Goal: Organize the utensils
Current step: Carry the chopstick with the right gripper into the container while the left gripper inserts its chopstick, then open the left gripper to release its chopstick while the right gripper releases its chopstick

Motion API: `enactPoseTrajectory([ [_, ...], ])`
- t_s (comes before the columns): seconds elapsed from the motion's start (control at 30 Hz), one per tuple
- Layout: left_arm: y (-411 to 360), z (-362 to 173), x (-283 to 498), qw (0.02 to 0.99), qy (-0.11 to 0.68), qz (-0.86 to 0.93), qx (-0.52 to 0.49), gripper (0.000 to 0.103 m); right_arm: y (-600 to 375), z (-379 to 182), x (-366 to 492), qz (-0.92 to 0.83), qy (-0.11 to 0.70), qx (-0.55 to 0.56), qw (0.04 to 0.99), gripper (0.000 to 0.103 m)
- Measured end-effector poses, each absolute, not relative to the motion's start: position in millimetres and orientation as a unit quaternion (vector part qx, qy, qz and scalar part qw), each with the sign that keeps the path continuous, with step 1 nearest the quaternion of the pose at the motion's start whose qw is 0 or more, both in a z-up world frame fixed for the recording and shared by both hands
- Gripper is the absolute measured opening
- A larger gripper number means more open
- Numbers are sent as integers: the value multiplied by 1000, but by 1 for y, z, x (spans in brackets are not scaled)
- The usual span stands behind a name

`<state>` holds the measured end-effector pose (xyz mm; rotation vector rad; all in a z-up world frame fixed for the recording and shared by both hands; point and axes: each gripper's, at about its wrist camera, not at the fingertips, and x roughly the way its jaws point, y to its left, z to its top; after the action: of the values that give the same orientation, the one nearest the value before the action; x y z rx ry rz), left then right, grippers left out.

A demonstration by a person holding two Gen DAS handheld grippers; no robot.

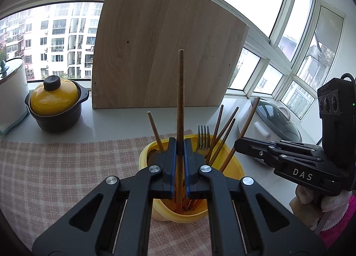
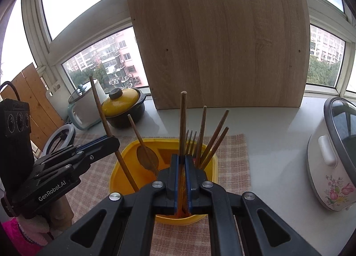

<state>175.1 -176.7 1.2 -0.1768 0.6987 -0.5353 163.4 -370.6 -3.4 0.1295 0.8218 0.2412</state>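
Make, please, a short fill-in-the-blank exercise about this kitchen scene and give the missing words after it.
1. Each gripper is shut on one wooden ____.
2. The utensils stand in a ____ container.
3. Among the chopsticks stands one metal ____.
4. The container stands on a checked ____.

Missing words: chopstick; yellow; fork; cloth

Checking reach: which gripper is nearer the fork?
Right. The right gripper sits just beside the fork; the left gripper hangs across the yellow holder, by the wooden spoon.
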Motion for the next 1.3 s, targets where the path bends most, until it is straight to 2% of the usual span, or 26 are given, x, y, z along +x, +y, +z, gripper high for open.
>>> enactPoseTrajectory([
  [0.5, -179, -1, 161, 895, 349, -269, -69, 4, -368, -11, 150, 124, 413, 62, 900, 3],
  [0.57, -179, -1, 158, 896, 349, -267, -65, 4, -368, -11, 147, 123, 413, 62, 900, 12],
  [0.6, -179, 0, 157, 896, 350, -265, -64, 4, -368, -10, 146, 122, 411, 64, 901, 29],
  [0.63, -178, 0, 156, 896, 352, -264, -63, 4, -370, -10, 144, 120, 407, 67, 903, 37],
  [0.73, -174, 1, 150, 897, 351, -261, -65, 11, -371, -9, 138, 120, 408, 72, 902, 36],
  [1.1, -159, 13, 121, 905, 335, -258, -52, 11, -362, 1, 114, 120, 395, 64, 908, 37],
  [1.13, -159, 15, 118, 906, 333, -257, -49, 14, -362, 2, 111, 120, 393, 64, 910, 38],
  [1.23, -155, 21, 108, 910, 323, -255, -49, 34, -361, 6, 104, 114, 385, 63, 914, 47],
  [1.3, -153, 24, 102, 912, 319, -254, -48, 34, -361, 10, 98, 111, 379, 62, 917, 51],
])
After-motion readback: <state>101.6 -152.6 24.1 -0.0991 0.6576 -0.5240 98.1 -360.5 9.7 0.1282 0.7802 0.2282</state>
